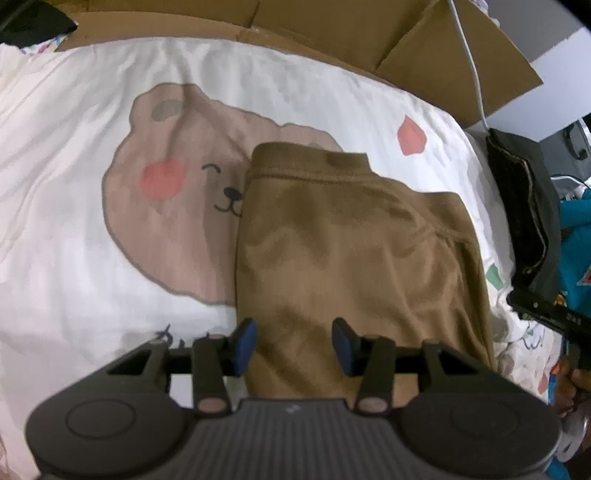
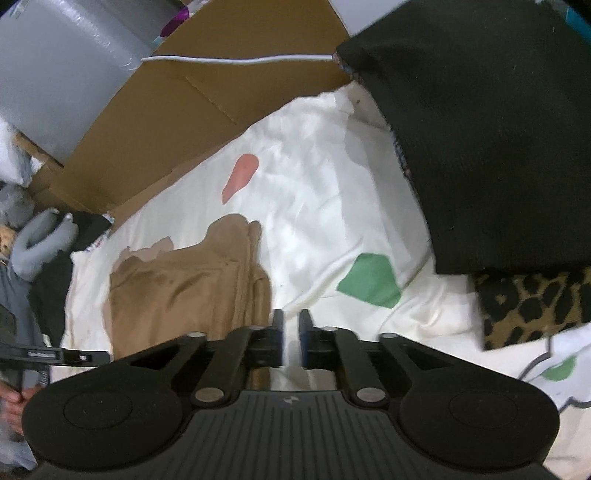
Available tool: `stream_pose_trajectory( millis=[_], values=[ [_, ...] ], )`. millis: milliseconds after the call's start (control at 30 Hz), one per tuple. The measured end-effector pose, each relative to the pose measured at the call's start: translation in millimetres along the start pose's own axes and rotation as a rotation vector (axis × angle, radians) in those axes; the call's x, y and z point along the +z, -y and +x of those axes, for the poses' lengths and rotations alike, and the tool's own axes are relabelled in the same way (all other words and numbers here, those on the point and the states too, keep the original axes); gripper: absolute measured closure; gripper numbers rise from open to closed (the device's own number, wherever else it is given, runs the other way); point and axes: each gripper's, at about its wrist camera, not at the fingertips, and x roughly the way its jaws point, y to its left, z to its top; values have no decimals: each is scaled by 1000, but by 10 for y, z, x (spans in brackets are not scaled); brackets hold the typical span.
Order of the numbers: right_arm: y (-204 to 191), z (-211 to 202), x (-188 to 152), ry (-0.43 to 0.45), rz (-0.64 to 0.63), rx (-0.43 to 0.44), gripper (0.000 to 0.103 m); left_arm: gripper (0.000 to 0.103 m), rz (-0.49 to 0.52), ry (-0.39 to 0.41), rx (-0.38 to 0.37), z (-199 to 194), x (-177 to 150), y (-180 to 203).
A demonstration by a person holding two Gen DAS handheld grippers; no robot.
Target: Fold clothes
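Brown garment (image 1: pixel 354 236) is lying in a compact folded rectangle on the bear-print bedsheet (image 1: pixel 74 221), running lengthwise away from my left tool (image 1: pixel 293 343), which is hovering wide open and empty over its near edge. My right tool (image 2: pixel 291 339) is sitting nearly closed, gripping nothing, with the garment off to its left; only its view is showing the layered fold edges and the black cushion (image 2: pixel 498 147).

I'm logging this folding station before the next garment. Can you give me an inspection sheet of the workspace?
Surface: white bear-print bedsheet, wrinkled.
Job's things: brown garment, folded, lying flat on the sheet.
Clutter: black pillow over a leopard-print cushion; grey plush toy at the bed's edge.
Grippers: left gripper open above the garment's near edge; right gripper nearly closed, a narrow gap, holding nothing.
Cables: white cable across the cardboard.
Surroundings: cardboard sheets behind the bed.
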Motion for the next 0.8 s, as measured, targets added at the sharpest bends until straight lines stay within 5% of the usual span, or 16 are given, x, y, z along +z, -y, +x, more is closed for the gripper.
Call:
stream_pose_trajectory(
  millis=[100,500,800],
  values=[
    [-42,52,2,-6,4,18,58,52,0,8,5,9,43,-7],
    [-205,536,115,-96,6,79,49,52,19,71,33,54,291,-82],
    [-207,707,216,-114,-30,36,52,59,68,149,50,154,529,4]
  ],
)
